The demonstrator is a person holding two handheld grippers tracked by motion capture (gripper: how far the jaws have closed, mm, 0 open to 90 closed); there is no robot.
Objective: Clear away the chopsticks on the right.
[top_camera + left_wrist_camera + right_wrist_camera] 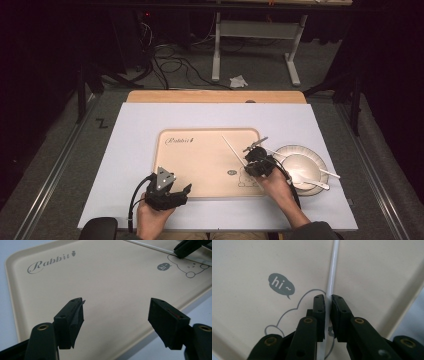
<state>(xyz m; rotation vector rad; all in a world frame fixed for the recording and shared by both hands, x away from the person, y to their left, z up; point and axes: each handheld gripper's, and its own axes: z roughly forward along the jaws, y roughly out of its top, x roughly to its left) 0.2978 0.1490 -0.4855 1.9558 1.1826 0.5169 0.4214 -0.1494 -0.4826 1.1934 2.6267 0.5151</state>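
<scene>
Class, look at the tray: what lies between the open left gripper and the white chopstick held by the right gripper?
Bare tray surface lies between the left gripper and the chopstick, as the left gripper view shows.

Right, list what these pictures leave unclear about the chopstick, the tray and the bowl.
- Chopstick: in the right gripper view its near end is hidden behind the right gripper; its far end is cut off by the top edge.
- Tray: in the left gripper view its near corner is hidden behind the open left gripper.
- Bowl: in the high view its contents are too small to tell; the white utensils on it are unclear.
</scene>
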